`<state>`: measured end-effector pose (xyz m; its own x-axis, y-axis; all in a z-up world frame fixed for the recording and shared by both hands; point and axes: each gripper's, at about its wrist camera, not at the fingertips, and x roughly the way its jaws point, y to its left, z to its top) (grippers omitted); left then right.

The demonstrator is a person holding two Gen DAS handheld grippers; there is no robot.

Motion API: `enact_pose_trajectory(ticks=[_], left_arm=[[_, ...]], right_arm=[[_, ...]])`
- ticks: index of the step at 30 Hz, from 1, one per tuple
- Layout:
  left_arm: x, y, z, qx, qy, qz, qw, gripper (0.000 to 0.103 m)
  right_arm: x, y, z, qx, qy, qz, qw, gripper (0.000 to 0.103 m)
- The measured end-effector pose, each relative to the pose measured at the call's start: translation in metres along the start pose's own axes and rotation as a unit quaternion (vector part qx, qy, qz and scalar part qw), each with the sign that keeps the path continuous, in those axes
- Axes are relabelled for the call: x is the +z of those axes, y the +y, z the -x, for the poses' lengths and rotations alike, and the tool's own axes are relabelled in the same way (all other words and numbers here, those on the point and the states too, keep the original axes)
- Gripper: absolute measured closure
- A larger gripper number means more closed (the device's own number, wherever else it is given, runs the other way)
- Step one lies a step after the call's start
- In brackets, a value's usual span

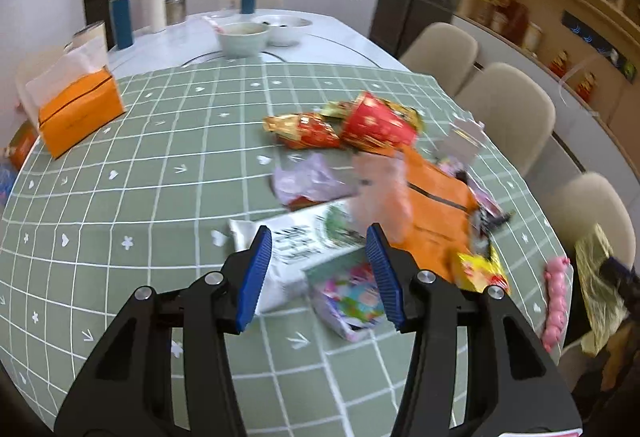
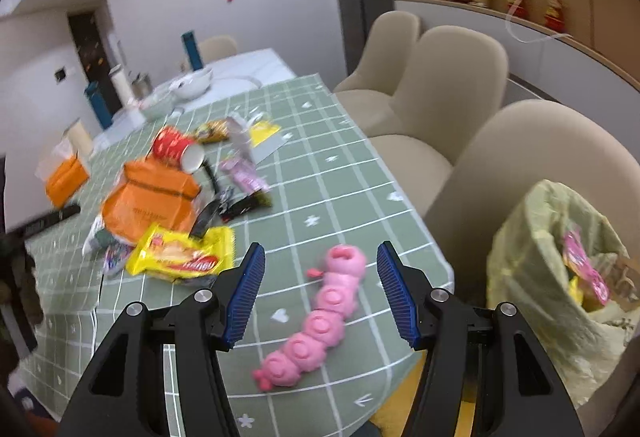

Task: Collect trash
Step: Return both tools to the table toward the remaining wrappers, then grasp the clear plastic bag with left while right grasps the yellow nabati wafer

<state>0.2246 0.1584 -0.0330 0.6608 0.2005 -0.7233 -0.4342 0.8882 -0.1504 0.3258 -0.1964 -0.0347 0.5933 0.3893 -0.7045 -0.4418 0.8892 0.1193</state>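
Both pairs of fingers are held apart, empty. Only the right view shows the trash bag (image 2: 532, 261) at three o'clock of the pink caterpillar toy (image 2: 320, 321).

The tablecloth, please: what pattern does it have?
Green tablecloth with white grid lines; left wrist view.

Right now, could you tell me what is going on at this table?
A person is clearing trash with a handheld gripper in each hand. Both are open and empty. The left gripper hovers over a white wrapper in the pile of packets on the green tablecloth. The right gripper hangs above a pink caterpillar toy near the table edge. A trash bag beside the table already holds some wrappers.
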Motion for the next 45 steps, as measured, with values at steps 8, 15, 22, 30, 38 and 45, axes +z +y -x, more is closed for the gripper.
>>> enact_pose_trajectory(ticks=[8,15,22,30,38,45], left_arm=[[-0.007,0.002,-0.018,0.032,0.014,-0.023,0.9991,0.055],[-0.011,-0.005,-0.017,0.013,0.020,-0.038,0.9990,0.055],[-0.012,-0.010,-0.020,0.002,0.030,-0.044,0.9986,0.055],[-0.008,-0.002,-0.031,-0.006,0.042,-0.031,0.9986,0.055],[-0.002,0.015,-0.036,-0.007,0.048,-0.010,0.9988,0.055],[0.030,0.032,-0.051,-0.027,0.033,-0.025,0.9988,0.055]], right_arm=[[-0.003,0.035,-0.035,0.029,0.044,0.046,0.998,0.048],[-0.001,0.087,-0.089,0.076,0.076,0.138,0.985,0.048],[0.011,0.095,-0.139,0.116,0.127,0.148,0.974,0.048],[-0.009,0.090,-0.117,0.135,0.136,0.146,0.970,0.048],[-0.021,0.077,-0.100,0.147,0.132,0.122,0.973,0.087],[-0.010,0.073,-0.087,0.098,0.099,0.141,0.980,0.091]])
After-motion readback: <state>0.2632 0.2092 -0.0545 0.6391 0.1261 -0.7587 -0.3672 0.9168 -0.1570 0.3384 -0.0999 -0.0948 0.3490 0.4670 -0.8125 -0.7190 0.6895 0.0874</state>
